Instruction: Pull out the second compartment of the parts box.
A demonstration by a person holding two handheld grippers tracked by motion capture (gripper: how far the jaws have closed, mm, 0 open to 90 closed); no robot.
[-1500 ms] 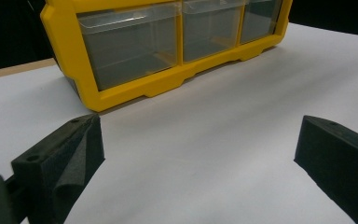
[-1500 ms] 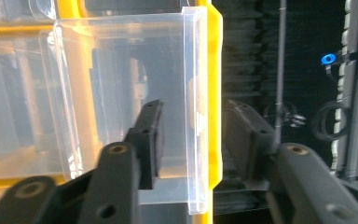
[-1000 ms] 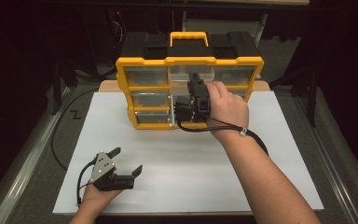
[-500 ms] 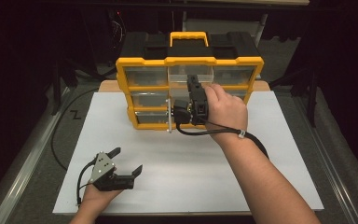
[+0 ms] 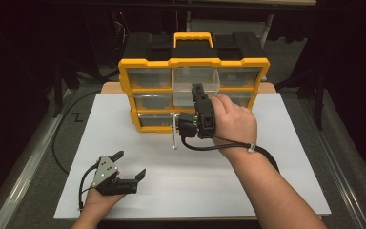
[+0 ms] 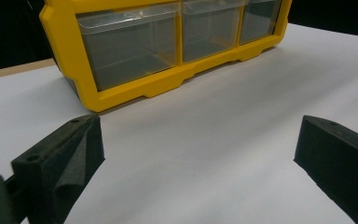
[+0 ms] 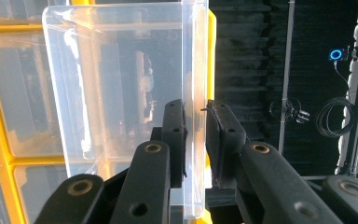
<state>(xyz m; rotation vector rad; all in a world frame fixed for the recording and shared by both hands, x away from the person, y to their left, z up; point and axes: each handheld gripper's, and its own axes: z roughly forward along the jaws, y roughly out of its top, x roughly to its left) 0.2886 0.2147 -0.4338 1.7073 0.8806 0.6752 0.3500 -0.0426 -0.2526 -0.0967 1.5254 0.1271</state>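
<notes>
A yellow and black organizer (image 5: pixel 145 62) with clear drawers stands at the back of the white sheet. Its top middle clear drawer (image 5: pixel 195 77) stands out from the frame. My right gripper (image 5: pixel 198 91) reaches up to it from the front, and in the right gripper view it (image 7: pixel 196 111) is shut on the drawer's thin front wall (image 7: pixel 121 70), one jaw on each side. My left gripper (image 5: pixel 130 164) rests low at the near left, open, with nothing between its jaws. In the left gripper view it (image 6: pixel 200 140) looks at the organizer's bottom row (image 6: pixel 130 51).
The white sheet (image 5: pixel 276 162) covers the table, with grey floor strips on both sides. A black cable (image 5: pixel 66 129) curves off the left edge. A thin pale upright strip (image 5: pixel 174 133) shows just left of the right gripper's body. Dark stands and coiled cable (image 7: pixel 335 116) are behind.
My right hand has shifted a little toward the near side and left, the clear drawer held in its jaws coming with it. The left gripper has stayed still.
</notes>
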